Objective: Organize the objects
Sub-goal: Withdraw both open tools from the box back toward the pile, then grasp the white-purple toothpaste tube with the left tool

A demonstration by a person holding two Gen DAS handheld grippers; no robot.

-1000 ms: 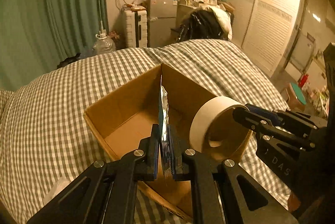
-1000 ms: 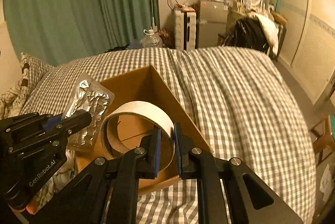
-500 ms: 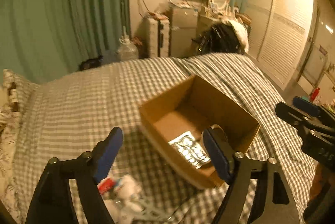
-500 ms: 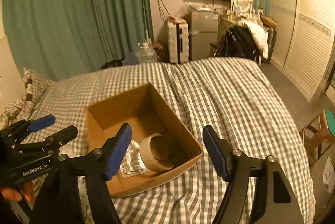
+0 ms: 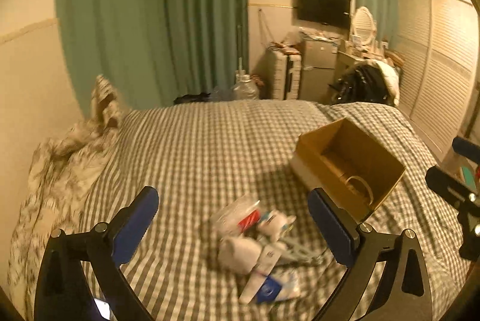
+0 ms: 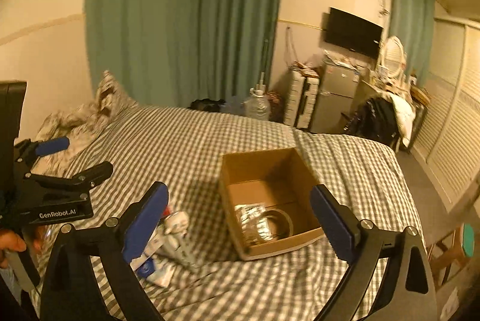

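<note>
An open cardboard box (image 6: 264, 165) sits on the checked bed; it also shows in the left wrist view (image 5: 312, 168). Inside lie a silver blister pack (image 6: 250, 219) and a tape roll (image 6: 280, 223), whose rim shows in the left wrist view (image 5: 360, 186). A pile of small packets and tubes (image 5: 258, 249) lies on the bed left of the box, also in the right wrist view (image 6: 168, 240). My left gripper (image 5: 234, 219) is open and empty above the pile. My right gripper (image 6: 240, 216) is open and empty above the box's near edge.
A rumpled patterned blanket (image 5: 66, 159) lies at the bed's left. Green curtains (image 5: 156, 21), a suitcase, a small fridge (image 6: 336, 99) and a chair with clothes stand beyond the bed. A wardrobe (image 5: 444, 75) is on the right.
Both grippers opened and let go: the blister pack and tape roll now lie in the box. Both grippers pulled back and up; the left one swung toward the pile.
</note>
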